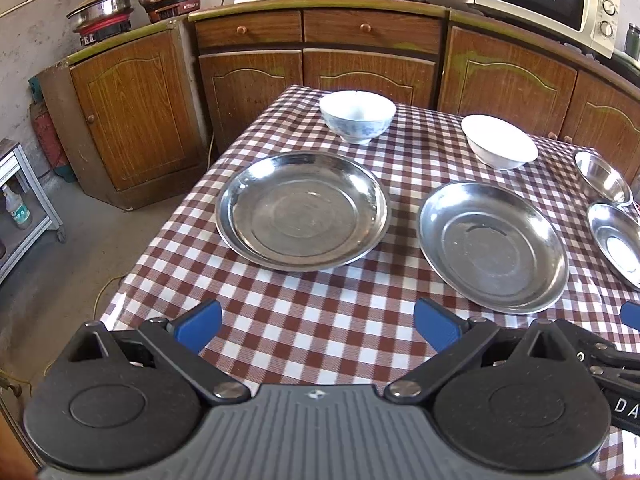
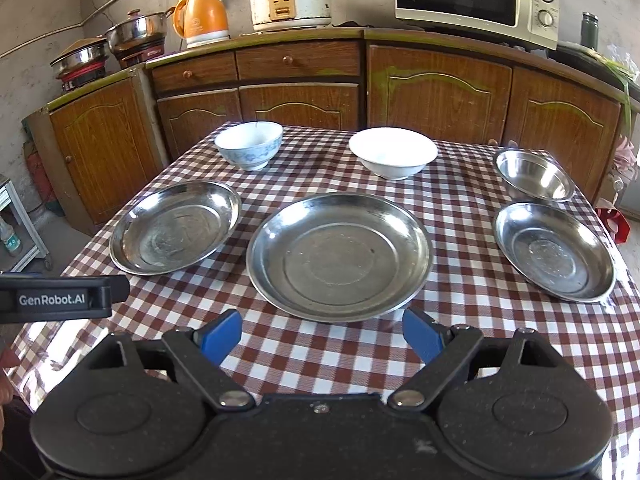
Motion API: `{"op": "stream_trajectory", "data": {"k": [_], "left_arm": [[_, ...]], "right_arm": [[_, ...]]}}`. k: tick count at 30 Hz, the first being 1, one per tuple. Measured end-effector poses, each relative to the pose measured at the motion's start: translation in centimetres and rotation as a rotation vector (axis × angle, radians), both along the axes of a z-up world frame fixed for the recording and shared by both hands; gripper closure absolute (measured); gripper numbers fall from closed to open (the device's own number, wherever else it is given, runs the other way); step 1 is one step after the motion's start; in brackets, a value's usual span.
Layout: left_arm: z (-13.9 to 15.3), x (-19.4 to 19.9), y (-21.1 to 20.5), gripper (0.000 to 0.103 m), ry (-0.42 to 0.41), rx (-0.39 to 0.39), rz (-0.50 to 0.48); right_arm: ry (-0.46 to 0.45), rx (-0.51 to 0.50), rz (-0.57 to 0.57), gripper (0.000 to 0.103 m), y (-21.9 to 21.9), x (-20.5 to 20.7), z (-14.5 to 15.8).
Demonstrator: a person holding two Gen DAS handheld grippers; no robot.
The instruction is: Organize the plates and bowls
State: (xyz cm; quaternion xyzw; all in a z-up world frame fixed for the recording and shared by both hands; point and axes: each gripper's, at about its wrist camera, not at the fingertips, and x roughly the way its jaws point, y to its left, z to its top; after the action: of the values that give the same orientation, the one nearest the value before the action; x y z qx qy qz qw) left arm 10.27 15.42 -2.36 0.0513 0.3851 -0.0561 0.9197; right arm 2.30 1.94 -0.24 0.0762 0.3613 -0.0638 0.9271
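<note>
Both the left gripper (image 1: 318, 326) and the right gripper (image 2: 322, 336) hung above the near edge of the checked worktop (image 2: 320, 360) with their jaws spread wide and holding nothing. Three steel plates lay in a near row: the left plate (image 2: 176, 226), the large middle plate (image 2: 340, 254) and the right plate (image 2: 554, 252), none touching. Behind them stood the blue-patterned bowl (image 2: 249, 145), the white bowl (image 2: 393, 152) and the steel bowl (image 2: 534, 175), well apart.
</note>
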Motion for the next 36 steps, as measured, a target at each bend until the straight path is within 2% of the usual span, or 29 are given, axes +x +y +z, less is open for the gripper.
{"op": "stream_trajectory", "data": {"k": [14,36], "left_arm": [[-0.2,2.0,1.4,0.000,0.000,-0.002,0.000],[-1.8,6.9,4.6,0.000,0.028,0.000,0.069]], "right_arm": [[0.009,0.007,-0.010,0.000,1.6,2.3,-0.4],[0.011,-0.018,0.053,0.000,4.5,7.5,-1.5]]}}
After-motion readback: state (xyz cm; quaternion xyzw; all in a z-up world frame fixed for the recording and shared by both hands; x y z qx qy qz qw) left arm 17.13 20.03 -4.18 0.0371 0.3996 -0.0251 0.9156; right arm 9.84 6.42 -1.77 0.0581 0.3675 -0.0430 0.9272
